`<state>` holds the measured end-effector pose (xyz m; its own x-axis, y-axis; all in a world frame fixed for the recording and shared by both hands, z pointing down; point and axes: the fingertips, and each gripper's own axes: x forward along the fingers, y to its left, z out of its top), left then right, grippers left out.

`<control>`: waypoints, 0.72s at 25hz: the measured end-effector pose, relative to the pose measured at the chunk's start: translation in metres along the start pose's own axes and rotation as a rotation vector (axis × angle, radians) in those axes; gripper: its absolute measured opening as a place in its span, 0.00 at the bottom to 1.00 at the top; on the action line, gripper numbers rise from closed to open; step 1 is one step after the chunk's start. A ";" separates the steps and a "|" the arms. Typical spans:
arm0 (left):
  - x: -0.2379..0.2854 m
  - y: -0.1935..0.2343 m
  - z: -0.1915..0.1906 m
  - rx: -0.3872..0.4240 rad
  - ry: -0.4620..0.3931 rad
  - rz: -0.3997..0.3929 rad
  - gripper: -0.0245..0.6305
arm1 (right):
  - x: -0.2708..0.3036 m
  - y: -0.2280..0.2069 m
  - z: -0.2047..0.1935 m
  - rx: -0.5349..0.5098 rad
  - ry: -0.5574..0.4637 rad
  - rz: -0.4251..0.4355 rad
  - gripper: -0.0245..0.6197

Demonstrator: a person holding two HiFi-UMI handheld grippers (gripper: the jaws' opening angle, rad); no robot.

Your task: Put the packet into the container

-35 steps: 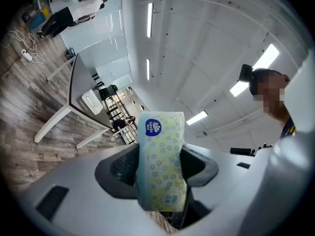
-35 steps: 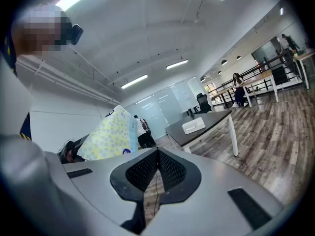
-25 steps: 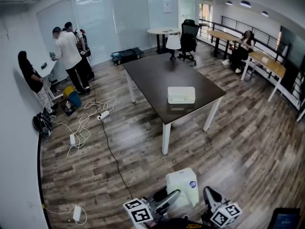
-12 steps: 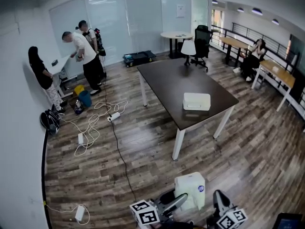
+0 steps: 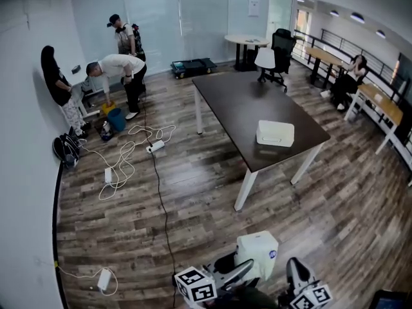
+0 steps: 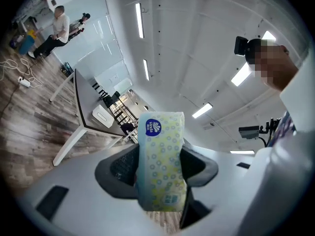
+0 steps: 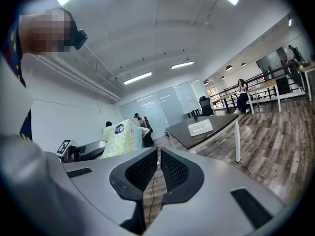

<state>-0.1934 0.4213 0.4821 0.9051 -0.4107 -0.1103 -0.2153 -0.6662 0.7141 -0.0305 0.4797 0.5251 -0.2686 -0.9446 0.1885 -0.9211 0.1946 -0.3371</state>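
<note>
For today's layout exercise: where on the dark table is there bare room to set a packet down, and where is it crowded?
The table is bare from the white container back to its far end by the white chair. Crowded: the cables on the floor left of it.

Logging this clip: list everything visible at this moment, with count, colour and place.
pale yellow patterned tissue packet with a blue round logo: one, clamped upright in the left gripper
flat white rectangular container: one, on the dark table's near end
dark rectangular table with white legs: one, mid-room
people at the left wall: three
seated person: one, far right
cables and power strips: white and black, on the wood floor at left
round white table: one, at the back
black office chair: one, beside the round table
white chair: one, behind the dark table
left gripper: shut on the packet
right gripper: jaws together, empty
</note>
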 end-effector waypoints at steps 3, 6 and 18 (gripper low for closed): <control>0.004 0.010 0.008 0.001 -0.009 0.014 0.39 | 0.014 0.001 0.000 0.021 0.005 0.007 0.06; 0.010 0.019 0.020 -0.018 -0.022 0.034 0.39 | 0.032 -0.006 0.002 0.032 0.004 0.028 0.06; 0.081 0.064 0.052 0.249 0.035 0.204 0.39 | 0.124 -0.052 0.047 -0.004 0.025 0.136 0.06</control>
<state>-0.1529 0.3128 0.4830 0.8452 -0.5326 0.0442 -0.4725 -0.7061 0.5274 -0.0022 0.3403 0.5224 -0.3975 -0.9028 0.1641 -0.8771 0.3213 -0.3571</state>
